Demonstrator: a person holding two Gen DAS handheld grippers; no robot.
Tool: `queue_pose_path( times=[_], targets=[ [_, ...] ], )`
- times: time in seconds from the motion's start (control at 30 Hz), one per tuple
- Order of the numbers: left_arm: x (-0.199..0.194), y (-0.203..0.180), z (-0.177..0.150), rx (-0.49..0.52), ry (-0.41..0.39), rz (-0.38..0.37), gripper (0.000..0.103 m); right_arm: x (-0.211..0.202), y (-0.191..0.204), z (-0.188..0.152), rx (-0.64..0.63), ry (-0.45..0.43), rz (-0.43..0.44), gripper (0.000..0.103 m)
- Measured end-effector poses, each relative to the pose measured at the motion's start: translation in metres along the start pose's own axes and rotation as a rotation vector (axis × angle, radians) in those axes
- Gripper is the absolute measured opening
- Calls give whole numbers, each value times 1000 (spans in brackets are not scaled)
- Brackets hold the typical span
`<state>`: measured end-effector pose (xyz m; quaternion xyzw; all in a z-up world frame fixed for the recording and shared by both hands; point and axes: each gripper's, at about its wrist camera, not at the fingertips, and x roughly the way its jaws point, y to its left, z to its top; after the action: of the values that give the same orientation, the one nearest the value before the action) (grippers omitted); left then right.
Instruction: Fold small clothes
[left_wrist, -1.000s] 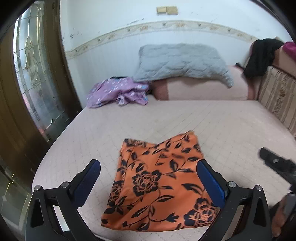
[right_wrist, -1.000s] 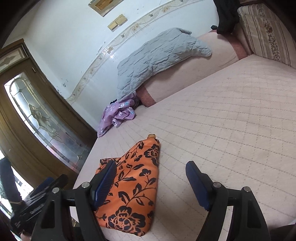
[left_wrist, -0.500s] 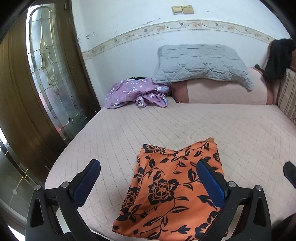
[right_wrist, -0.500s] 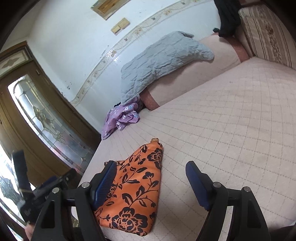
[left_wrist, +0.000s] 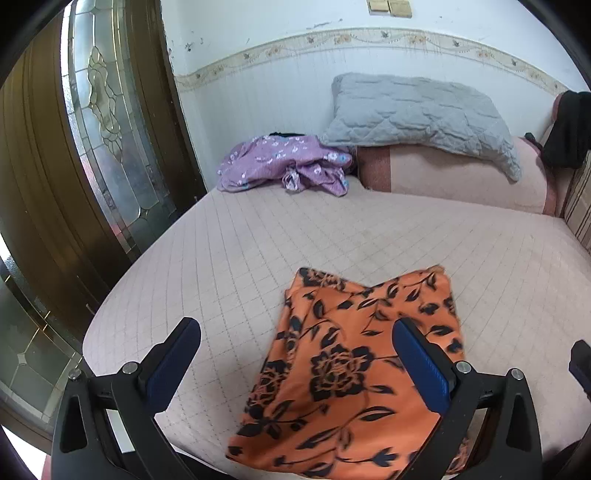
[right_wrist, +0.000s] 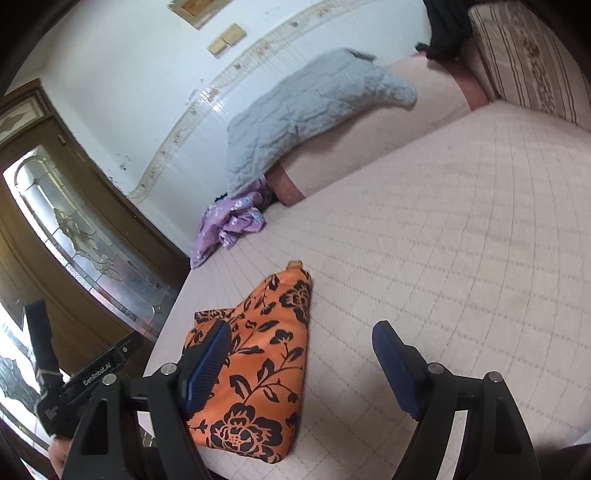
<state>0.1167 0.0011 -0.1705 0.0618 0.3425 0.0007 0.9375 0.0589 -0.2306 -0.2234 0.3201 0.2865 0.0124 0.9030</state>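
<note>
Orange black-flowered thin-fabric garment (left_wrist: 354, 373) already folded to a compact rectangle; purple floral crumpled garment (left_wrist: 284, 166) not yet folded.
Lying flat at near edge of pink quilted bed (left_wrist: 406, 236), 6 o'clock; purple heap at 12 o'clock. Left hand-held gripper (left_wrist: 295, 365) and right hand-held gripper (right_wrist: 303, 365) both wide, holding nothing.

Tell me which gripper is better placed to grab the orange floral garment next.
Left. The left gripper is open with the orange floral garment between its fingers; the right gripper frames mostly bare bed.
</note>
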Motion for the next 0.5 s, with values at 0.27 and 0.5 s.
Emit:
queue_pose_path(
  times=[0.27,0.5],
  targets=[
    [82,24,-25,54,222,-86,103,75,30,-20,33,224,-8,86],
    [121,38,-22,118,314,-260,103,130,27,-28,129,315,-27,87]
  ],
)
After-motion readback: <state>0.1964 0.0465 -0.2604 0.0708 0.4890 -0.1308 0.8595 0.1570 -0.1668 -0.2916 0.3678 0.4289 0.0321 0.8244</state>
